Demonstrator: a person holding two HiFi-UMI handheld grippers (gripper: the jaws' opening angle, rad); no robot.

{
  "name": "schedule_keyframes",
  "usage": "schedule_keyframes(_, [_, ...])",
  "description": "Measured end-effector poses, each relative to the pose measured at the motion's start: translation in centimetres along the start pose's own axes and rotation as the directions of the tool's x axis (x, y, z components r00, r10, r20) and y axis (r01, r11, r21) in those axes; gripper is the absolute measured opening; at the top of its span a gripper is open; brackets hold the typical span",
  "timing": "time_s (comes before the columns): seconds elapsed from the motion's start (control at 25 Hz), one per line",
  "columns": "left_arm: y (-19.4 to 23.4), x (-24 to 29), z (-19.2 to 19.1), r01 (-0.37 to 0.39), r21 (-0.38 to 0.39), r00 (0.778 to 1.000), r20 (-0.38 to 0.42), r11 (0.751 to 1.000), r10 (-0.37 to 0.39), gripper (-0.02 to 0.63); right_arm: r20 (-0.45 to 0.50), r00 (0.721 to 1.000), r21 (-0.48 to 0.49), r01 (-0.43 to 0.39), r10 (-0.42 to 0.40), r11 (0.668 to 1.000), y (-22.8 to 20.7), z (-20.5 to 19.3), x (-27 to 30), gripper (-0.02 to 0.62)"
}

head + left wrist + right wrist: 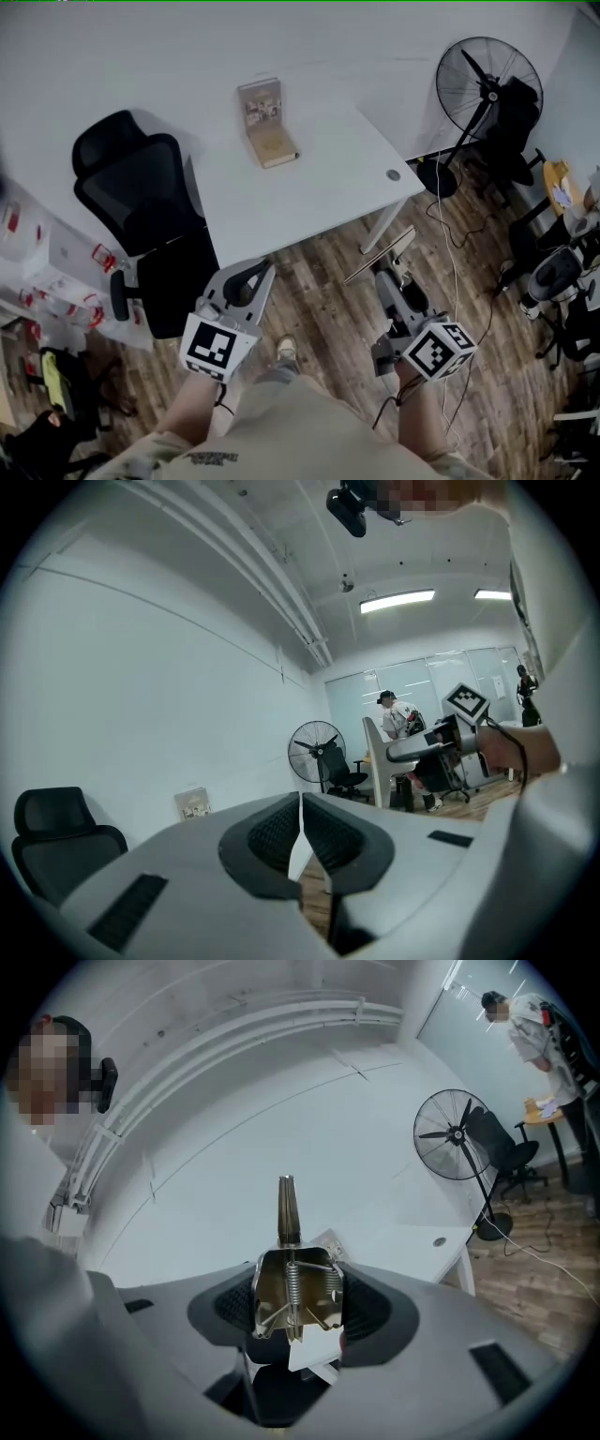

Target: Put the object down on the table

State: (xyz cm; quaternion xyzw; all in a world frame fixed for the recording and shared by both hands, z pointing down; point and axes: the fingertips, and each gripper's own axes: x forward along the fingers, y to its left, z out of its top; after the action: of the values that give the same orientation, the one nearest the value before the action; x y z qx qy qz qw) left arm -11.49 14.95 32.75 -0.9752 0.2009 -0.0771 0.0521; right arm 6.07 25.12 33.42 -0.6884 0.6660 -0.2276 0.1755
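Silvery metal spring clamp (291, 1279) sat pinched in right gripper (390, 284), long axis pointing forward. White table (309, 187) lay just beyond its tip.

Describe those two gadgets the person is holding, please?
Both are grey plastic tools with black ribbed pads inside the jaws. The left gripper and right gripper each carry a white cube printed with black square markers. Thin black cords loop at the wrists.
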Motion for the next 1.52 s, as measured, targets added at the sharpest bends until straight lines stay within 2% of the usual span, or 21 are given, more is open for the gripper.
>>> schedule_keyframes(0.28, [7.0, 4.8, -1.5, 0.017, -0.010, 0.999, -0.030, 1.000, -0.017, 0.028, -0.029, 1.000, 0.043, 0.009, -0.008, 0.999, -1.2, -0.4, 9.1, 0.238])
schedule_keyframes(0.48, [10.1, 7.0, -2.0, 0.045, -0.063, 0.999, -0.013, 0.997, -0.046, 0.028, -0.021, 1.000, 0.102, 0.003, -0.001, 0.995, -1.9, -0.3, 13.5, 0.238])
schedule_keyframes(0.64, [11.4, 7.7, -2.5, 0.052, -0.072, 0.999, -0.013, 0.996, -0.053, 0.028, -0.012, 1.000, 0.178, 0.011, -0.009, 0.984, -2.4, -0.7, 15.4, 0.238])
schedule_keyframes(0.76, [12.1, 8.2, -3.1, 0.050, -0.092, 0.998, -0.023, 0.995, -0.052, 0.028, -0.012, 1.000, 0.201, 0.020, -0.018, 0.979, -2.9, -0.4, 16.4, 0.238])
schedule_keyframes(1.04, [11.6, 10.7, -4.4, 0.062, -0.100, 0.996, -0.052, 0.993, -0.067, 0.028, -0.030, 0.999, 0.282, 0.018, -0.009, 0.959, -5.5, -1.0, 18.7, 0.238])
schedule_keyframes(1.28, [13.2, 14.4, -5.5, 0.008, -0.093, 0.995, -0.096, 0.996, -0.017, 0.028, -0.057, 0.998, 0.334, -0.005, 0.025, 0.942, -8.8, -0.7, 22.8, 0.238])
schedule_keyframes(1.4, [14.1, 17.0, -6.1, -0.012, -0.086, 0.993, -0.120, 0.996, 0.001, 0.028, -0.109, 0.994, 0.356, 0.024, 0.016, 0.934, -11.3, -1.2, 25.1, 0.238])
schedule_keyframes(1.52, [15.0, 19.7, -6.8, -0.036, -0.112, 0.989, -0.146, 0.993, 0.020, 0.028, -0.156, 0.987, 0.372, 0.033, 0.028, 0.928, -13.7, -1.4, 27.7, 0.238])
